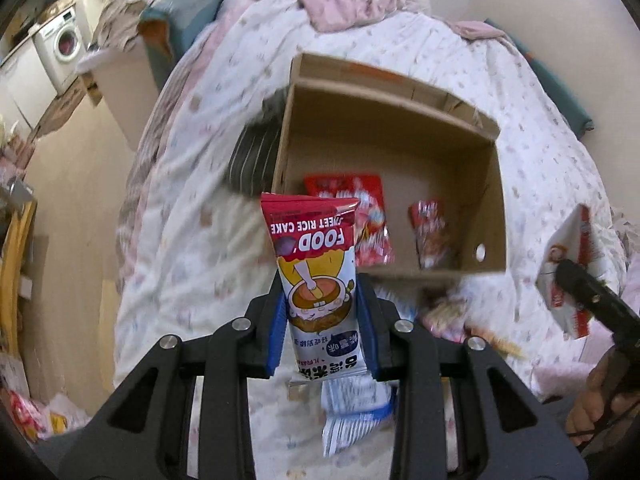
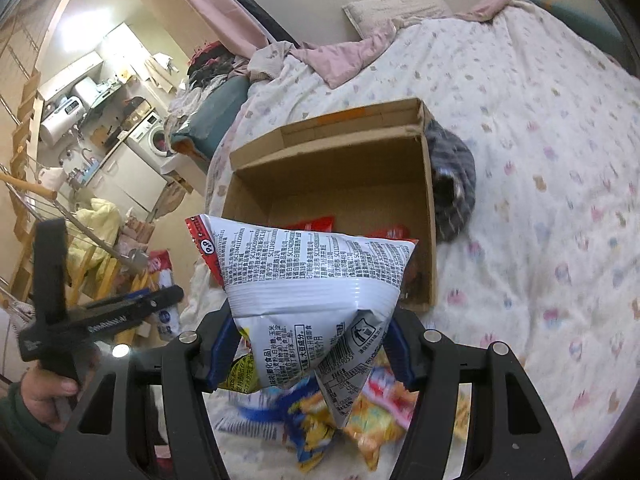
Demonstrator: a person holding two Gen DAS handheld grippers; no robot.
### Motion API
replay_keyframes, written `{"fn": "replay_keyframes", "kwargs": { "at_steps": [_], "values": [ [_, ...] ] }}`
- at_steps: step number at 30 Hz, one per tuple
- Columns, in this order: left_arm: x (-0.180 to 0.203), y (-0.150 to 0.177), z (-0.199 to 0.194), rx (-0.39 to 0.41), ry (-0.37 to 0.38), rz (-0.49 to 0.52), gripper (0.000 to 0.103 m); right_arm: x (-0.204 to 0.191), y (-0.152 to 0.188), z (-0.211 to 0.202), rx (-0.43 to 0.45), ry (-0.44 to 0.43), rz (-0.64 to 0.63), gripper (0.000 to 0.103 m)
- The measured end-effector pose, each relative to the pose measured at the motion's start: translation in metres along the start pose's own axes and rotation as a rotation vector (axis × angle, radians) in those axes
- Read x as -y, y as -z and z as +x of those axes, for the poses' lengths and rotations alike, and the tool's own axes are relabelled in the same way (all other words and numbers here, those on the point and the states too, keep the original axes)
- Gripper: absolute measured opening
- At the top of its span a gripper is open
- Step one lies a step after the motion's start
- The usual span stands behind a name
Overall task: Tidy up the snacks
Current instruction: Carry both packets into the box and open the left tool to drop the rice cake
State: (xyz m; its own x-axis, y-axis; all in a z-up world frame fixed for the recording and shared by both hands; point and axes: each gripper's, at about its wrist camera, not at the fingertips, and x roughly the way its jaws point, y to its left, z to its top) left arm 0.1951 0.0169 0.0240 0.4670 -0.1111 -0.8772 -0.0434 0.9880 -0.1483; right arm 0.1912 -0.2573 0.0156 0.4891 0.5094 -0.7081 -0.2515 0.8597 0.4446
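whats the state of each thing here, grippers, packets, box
left gripper: shut on the rice cake packet
rice cake packet: held upright, upside down, off the bed
right gripper: shut on the white snack bag
white snack bag: held, crumpled, back side showing
cardboard box: open, two red packets inside
loose snacks: lying on the bed

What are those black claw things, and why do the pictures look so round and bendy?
They are two grabbing tools, one in each of a person's hands. Each carries a small wide-eyed camera that bends the picture. One picture looks along the left gripper, whose fingers pinch a sweet rice cake packet. The other looks along the right gripper, which pinches a white snack bag. Ahead, on a bed with a flowery quilt, sits an open cardboard box with red snack packets already inside. More loose snacks lie on the quilt below.
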Motion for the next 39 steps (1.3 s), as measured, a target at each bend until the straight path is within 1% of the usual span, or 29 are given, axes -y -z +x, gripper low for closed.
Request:
{"fn": "replay_keyframes", "kwargs": {
  "at_steps": [3, 5, 11, 15, 18, 20, 23, 28, 31, 34, 39],
  "values": [
    [0.006, -0.017, 0.003, 0.014, 0.016, 0.007, 0.028, -0.001, -0.016, 0.013, -0.003, 0.003, -0.013, 0.065],
    [0.010, -0.026, 0.007, 0.023, 0.014, 0.023, 0.028, -0.002, -0.026, 0.023, -0.008, 0.014, -0.027, 0.065],
    [0.015, -0.049, 0.028, 0.024, 0.026, 0.039, 0.028, 0.001, -0.042, 0.052, -0.008, 0.030, -0.042, 0.065],
    [0.014, -0.053, 0.046, 0.020, 0.043, 0.044, 0.028, 0.012, -0.042, 0.068, 0.000, 0.022, -0.009, 0.065],
    [0.013, -0.052, 0.060, 0.029, 0.041, 0.051, 0.028, 0.017, -0.039, 0.081, -0.028, 0.041, -0.018, 0.065],
    [0.015, -0.054, 0.066, 0.046, 0.025, 0.053, 0.028, 0.018, -0.038, 0.086, -0.024, 0.068, -0.026, 0.065],
    [0.017, -0.058, 0.071, 0.043, 0.031, 0.060, 0.028, 0.022, -0.036, 0.095, -0.046, 0.085, -0.024, 0.065],
    [0.017, -0.061, 0.084, 0.040, 0.001, 0.081, 0.028, 0.022, -0.034, 0.113, -0.089, 0.125, -0.056, 0.065],
    [0.015, -0.060, 0.092, 0.021, -0.001, 0.075, 0.028, 0.025, -0.036, 0.117, -0.091, 0.130, -0.054, 0.065],
    [0.015, -0.058, 0.097, 0.001, 0.015, 0.066, 0.028, 0.027, -0.036, 0.118, -0.095, 0.133, -0.047, 0.065],
    [0.018, -0.054, 0.096, 0.023, -0.001, 0.093, 0.028, 0.030, -0.034, 0.119, -0.105, 0.136, -0.034, 0.066]
  ]
}}
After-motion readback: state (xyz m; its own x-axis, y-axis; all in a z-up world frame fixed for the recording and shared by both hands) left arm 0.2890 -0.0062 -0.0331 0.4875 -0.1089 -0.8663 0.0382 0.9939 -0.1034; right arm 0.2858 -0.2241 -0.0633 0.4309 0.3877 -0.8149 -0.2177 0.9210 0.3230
